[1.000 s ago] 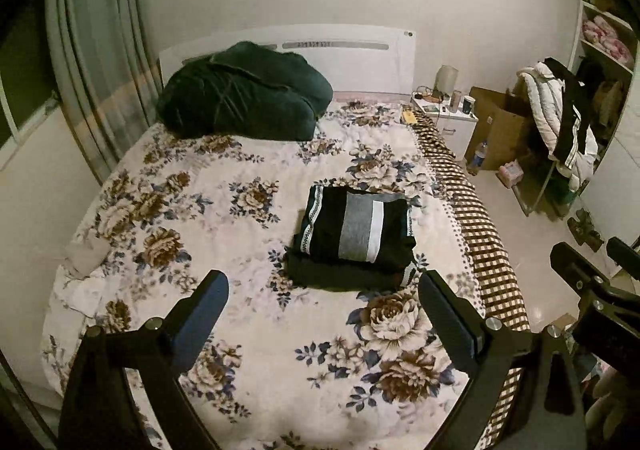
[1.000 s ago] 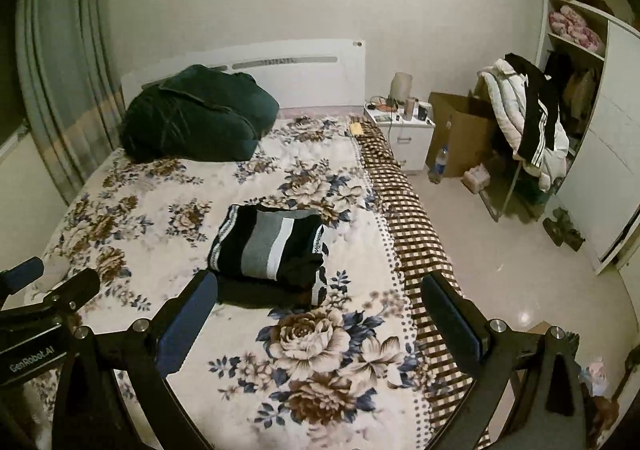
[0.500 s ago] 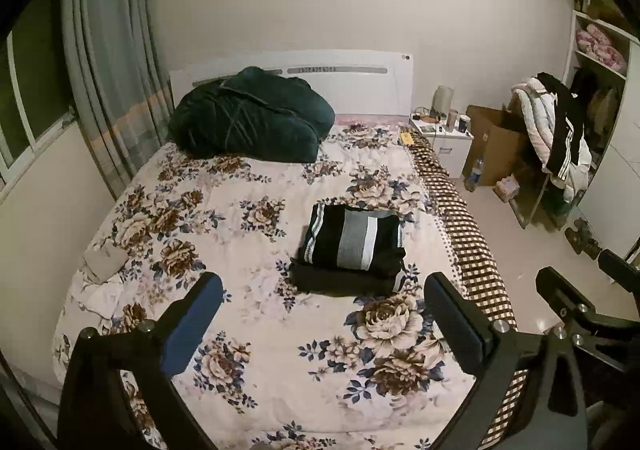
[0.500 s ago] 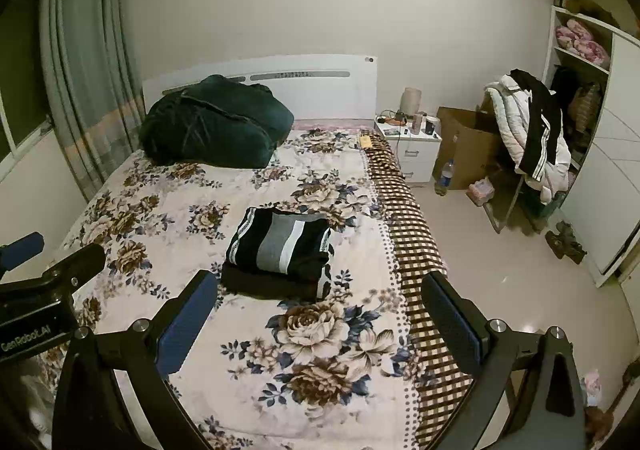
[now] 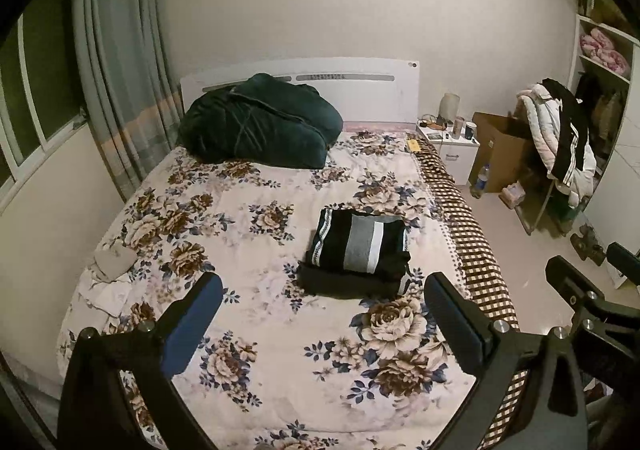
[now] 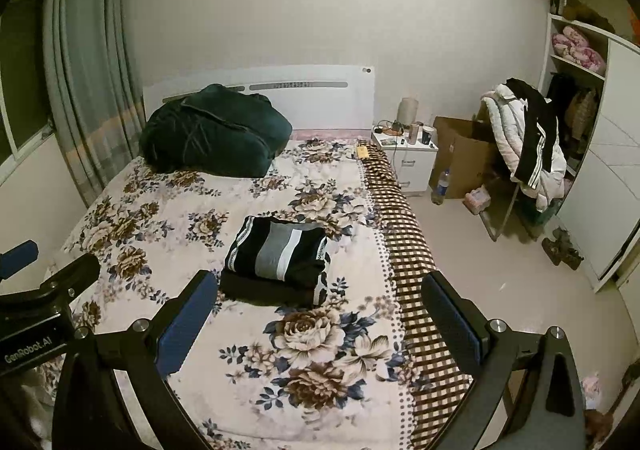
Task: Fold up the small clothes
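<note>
A folded black garment with grey and white stripes (image 5: 358,250) lies on the floral bedspread (image 5: 256,258), right of the middle; it also shows in the right wrist view (image 6: 280,256). My left gripper (image 5: 322,324) is open and empty, held well back from the garment above the foot of the bed. My right gripper (image 6: 320,320) is open and empty too, beside the left one, which shows at the left edge (image 6: 44,290). A few small pale clothes (image 5: 112,274) lie at the bed's left edge.
A dark green bundled quilt (image 5: 260,126) lies by the white headboard. A white nightstand (image 6: 408,158), a cardboard box (image 6: 464,154), a bottle (image 6: 440,186) and a chair draped with jackets (image 6: 528,146) stand right of the bed. A curtain (image 5: 116,70) hangs on the left.
Both grippers have pulled back and up from the bed, so the folded garment looks smaller and farther. Both stay open and empty.
</note>
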`<action>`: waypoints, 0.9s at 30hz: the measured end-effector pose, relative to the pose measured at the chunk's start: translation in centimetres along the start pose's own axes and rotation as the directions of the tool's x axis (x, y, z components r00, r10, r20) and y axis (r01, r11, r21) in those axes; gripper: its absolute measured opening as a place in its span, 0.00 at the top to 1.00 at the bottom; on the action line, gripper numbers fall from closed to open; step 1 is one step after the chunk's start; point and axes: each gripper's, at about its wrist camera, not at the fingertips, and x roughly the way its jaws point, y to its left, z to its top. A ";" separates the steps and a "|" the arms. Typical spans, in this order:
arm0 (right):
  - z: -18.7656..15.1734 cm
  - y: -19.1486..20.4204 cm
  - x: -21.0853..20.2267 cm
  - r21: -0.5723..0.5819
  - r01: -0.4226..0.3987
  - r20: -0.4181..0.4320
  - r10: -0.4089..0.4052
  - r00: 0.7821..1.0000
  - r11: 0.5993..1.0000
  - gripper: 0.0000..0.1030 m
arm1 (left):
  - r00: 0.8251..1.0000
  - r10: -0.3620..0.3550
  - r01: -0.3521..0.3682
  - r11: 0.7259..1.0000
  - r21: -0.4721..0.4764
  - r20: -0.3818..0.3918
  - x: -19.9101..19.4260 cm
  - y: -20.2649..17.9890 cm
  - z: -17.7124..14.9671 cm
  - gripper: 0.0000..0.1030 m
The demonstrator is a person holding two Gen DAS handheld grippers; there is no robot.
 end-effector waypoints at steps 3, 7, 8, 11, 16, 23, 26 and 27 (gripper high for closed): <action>0.4 0.0 -0.5 0.003 -0.002 -0.003 0.002 1.000 1.000 0.00 | 1.000 0.011 -0.011 1.000 -0.005 0.000 -0.3 0.0 0.0 0.00; 1.1 -0.2 -0.6 0.004 -0.017 -0.009 0.017 1.000 1.000 0.00 | 1.000 0.025 -0.025 1.000 -0.007 0.002 -0.5 0.1 0.0 0.00; 1.1 -0.1 -0.6 0.002 -0.019 -0.009 0.019 1.000 1.000 0.00 | 1.000 0.026 -0.026 1.000 -0.008 0.002 -0.6 0.1 -0.1 0.00; 1.0 0.0 -0.7 0.005 -0.019 -0.010 0.019 1.000 1.000 0.00 | 0.999 0.033 -0.033 0.999 -0.010 0.001 -0.7 0.0 -0.2 0.00; 0.7 -0.1 -0.4 0.004 -0.025 -0.015 0.025 1.000 1.000 0.00 | 0.999 0.039 -0.039 0.999 -0.010 -0.005 -0.7 -0.2 -0.4 0.00; 0.4 0.0 -0.3 0.005 -0.030 -0.015 0.030 0.999 1.000 0.00 | 0.999 0.039 -0.039 0.999 -0.011 -0.004 -0.7 -0.2 -0.6 0.00; 0.2 0.0 -0.5 0.009 -0.027 -0.014 0.027 1.000 1.000 0.00 | 0.999 0.038 -0.038 0.999 -0.012 -0.006 -0.8 -0.1 -0.7 0.00; 0.2 0.0 -0.5 0.011 -0.027 -0.013 0.027 1.000 1.000 0.00 | 0.999 0.039 -0.039 0.999 -0.010 -0.006 -0.7 -0.1 -0.6 0.00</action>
